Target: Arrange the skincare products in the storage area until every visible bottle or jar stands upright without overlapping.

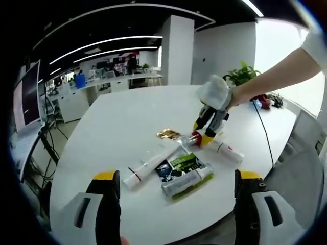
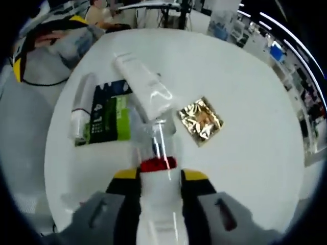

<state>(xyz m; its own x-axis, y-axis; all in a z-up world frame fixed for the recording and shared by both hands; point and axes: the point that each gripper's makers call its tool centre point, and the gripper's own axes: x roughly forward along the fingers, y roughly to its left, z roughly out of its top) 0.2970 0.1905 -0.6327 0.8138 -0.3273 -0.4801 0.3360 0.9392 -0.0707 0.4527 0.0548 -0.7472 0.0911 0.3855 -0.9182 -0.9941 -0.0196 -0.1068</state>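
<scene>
White tube with a red band is clamped between the right gripper jaws, lying low over the table at the near edge of the pile. Long tube, green packet and gold sachet lie flat beyond. Left gripper hangs back, jaws wide, empty. Step in hand: lifting the first tube. Next: tip it upright and set it on bare table beside the pile.
</scene>
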